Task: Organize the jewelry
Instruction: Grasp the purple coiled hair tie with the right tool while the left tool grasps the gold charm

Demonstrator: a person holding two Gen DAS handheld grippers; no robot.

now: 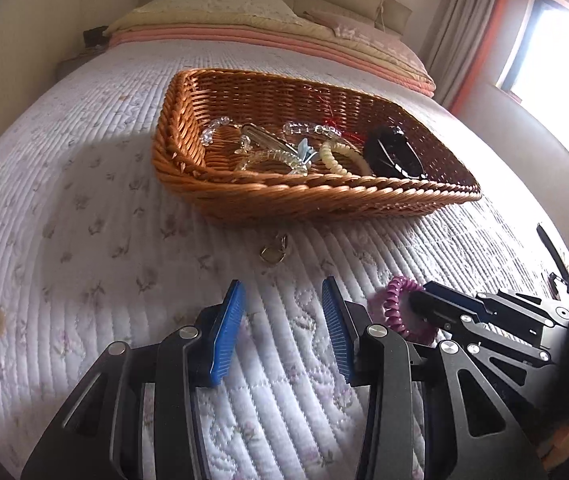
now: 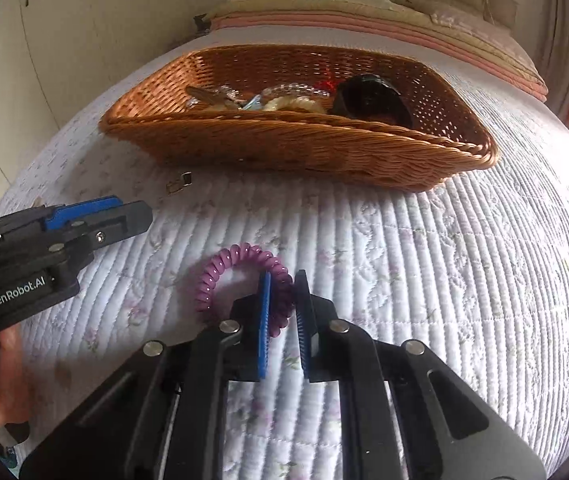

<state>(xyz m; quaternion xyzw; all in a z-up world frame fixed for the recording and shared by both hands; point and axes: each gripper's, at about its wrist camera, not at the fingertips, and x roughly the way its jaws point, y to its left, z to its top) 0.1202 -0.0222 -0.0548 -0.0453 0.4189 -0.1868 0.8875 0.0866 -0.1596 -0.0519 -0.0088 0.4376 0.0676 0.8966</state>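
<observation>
A purple spiral hair tie [image 2: 220, 276] lies on the quilted bed; it also shows in the left wrist view [image 1: 394, 306]. My right gripper [image 2: 282, 284] has its blue pads closed on the tie's right side, low on the quilt; it enters the left wrist view from the right [image 1: 416, 300]. My left gripper [image 1: 282, 292] is open and empty above the quilt, left of the tie. A small gold ring-like piece [image 1: 273, 252] lies on the quilt in front of the wicker basket [image 1: 324, 196], which holds bracelets, hair ties and a black item [image 1: 394, 152].
The basket [image 2: 284, 144] sits mid-bed. Folded blankets and pillows [image 1: 268, 28] are stacked at the head. A window [image 1: 556, 52] and curtain are at the right. The bed's edge falls away left and right.
</observation>
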